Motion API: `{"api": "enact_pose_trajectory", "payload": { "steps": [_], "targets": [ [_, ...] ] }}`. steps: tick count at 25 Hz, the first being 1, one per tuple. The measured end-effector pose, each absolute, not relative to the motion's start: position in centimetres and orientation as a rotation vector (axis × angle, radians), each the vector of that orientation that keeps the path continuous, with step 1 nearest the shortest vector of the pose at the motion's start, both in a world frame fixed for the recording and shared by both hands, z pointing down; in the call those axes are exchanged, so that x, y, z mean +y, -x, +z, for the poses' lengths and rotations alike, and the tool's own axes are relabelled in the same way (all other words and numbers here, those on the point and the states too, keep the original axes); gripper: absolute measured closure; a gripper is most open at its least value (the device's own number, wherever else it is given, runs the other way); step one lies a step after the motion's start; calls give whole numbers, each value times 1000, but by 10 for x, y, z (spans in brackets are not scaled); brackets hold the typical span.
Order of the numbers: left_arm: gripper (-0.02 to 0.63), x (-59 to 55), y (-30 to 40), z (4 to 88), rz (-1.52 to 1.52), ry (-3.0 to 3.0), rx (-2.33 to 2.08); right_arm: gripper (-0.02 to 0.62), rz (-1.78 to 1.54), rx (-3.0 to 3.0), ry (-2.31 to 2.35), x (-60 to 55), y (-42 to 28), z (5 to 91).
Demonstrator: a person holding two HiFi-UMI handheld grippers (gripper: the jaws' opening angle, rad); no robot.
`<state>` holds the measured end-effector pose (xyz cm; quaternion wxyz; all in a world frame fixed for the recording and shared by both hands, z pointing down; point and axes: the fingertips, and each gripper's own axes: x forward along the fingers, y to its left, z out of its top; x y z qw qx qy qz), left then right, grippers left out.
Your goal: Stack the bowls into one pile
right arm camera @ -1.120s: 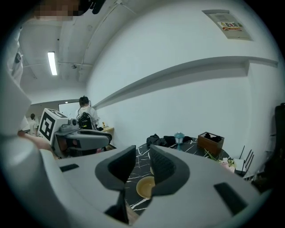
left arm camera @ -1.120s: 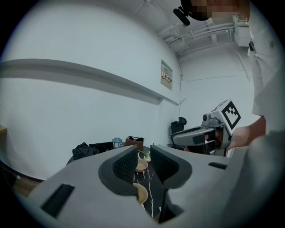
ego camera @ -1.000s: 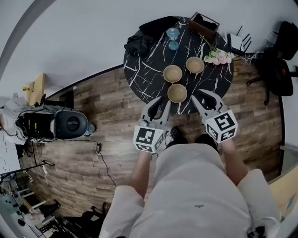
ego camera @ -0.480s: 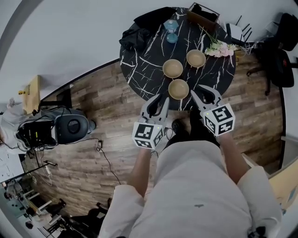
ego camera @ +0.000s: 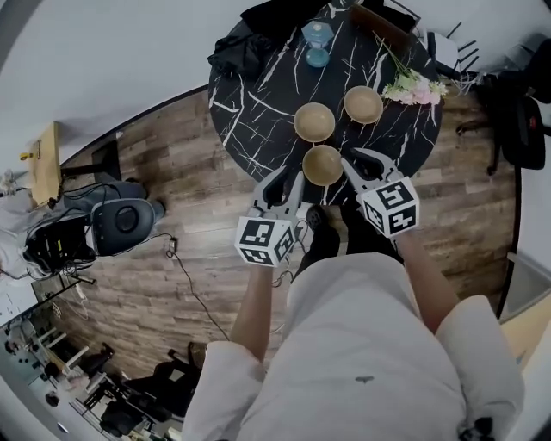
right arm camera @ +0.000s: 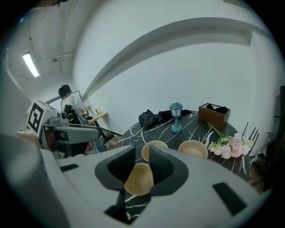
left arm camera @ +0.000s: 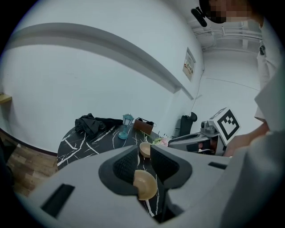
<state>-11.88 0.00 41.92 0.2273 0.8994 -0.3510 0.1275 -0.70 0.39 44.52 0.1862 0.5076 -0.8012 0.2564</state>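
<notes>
Three tan bowls sit apart on the round black marble table: a near bowl, a middle bowl and a far-right bowl. My left gripper hovers open at the table's near edge, just left of the near bowl. My right gripper is open too, just right of that bowl. Nothing is held. In the left gripper view the near bowl shows between the jaws of the left gripper. The right gripper frames the near bowl; the middle bowl and far-right bowl lie beyond.
A blue lantern, black cloth, a wooden box and pink flowers occupy the table's far side. A black chair stands at the right. A grey machine with cables lies on the wooden floor at the left.
Both grippers have moved forward to the table's near edge and now flank the near bowl. The bowls have not moved.
</notes>
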Motion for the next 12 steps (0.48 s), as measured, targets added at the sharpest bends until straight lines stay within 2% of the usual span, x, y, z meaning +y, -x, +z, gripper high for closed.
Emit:
{"api": "enact_pose_trajectory", "payload": {
  "steps": [12],
  "targets": [
    [529,-38,115,478,410,-2267,-1067,505,927,-2205,-1273,-38,-4,507]
  ]
}}
